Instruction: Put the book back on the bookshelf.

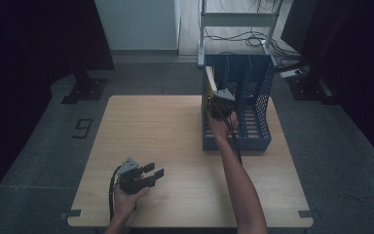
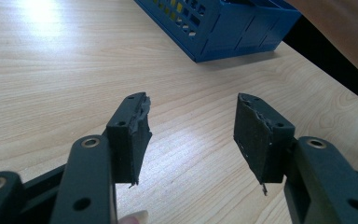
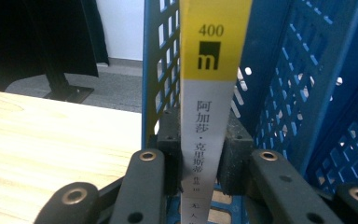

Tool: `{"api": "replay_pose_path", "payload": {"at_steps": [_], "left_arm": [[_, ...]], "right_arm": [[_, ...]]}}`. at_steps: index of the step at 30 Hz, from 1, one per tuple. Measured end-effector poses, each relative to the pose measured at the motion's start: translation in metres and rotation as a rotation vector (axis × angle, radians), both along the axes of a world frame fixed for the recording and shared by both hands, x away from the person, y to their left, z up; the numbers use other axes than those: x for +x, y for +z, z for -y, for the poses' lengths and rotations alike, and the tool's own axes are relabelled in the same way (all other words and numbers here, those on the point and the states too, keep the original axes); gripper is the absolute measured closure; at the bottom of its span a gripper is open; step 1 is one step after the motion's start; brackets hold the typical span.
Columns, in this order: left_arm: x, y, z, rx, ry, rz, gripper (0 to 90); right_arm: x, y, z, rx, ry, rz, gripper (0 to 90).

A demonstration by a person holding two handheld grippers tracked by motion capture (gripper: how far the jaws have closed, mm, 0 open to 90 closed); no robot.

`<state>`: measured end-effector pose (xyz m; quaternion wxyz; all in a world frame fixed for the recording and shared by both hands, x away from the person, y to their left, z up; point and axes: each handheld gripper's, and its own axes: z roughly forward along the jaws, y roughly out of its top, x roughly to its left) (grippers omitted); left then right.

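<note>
Jaws of the right gripper (image 3: pixel 200 175) were clenched on the spine of a book (image 3: pixel 205 121), one pad pressed to each cover. The book stood upright with its spine facing the right gripper's camera, yellow at the top and white below, printed with dark characters. It sat inside the leftmost compartment of the blue file rack (image 1: pixel 253 92), against the perforated left wall. In the high view the right gripper (image 1: pixel 217 105) reached into that same compartment from the near side, the person's forearm (image 1: pixel 241 180) stretching across the worktop (image 1: pixel 151 131) toward it, and the book's yellow edge (image 1: pixel 209 80) showed just above the gripper.

The rack stood at the far right of the wooden worktop, its dividers running from near to far and its open end facing the person.

The left gripper (image 1: pixel 157 171) lay in the person's left hand (image 1: pixel 129 197) near the front left of the worktop, well apart from the rack. Its jaws were released, spread wide with nothing between them, and in the left gripper view its worn black pads (image 2: pixel 130 135) pointed over bare wood toward the rack's near corner (image 2: pixel 219 28).
</note>
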<state>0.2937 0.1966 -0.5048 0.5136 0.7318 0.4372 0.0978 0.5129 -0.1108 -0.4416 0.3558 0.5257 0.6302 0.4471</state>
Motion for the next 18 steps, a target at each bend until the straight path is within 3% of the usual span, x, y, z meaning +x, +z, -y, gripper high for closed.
{"api": "replay_pose_path", "payload": {"at_steps": [5,18], "left_arm": [[0.0,0.0,0.0,0.001,0.001,0.002,45.4],[0.001,0.0,0.0,0.004,0.001,0.001,45.4]], "right_arm": [[0.001,0.002,-0.003,0.017,0.004,-0.017,74.3],[-0.001,0.002,-0.011,0.016,0.025,-0.004,70.3]]}}
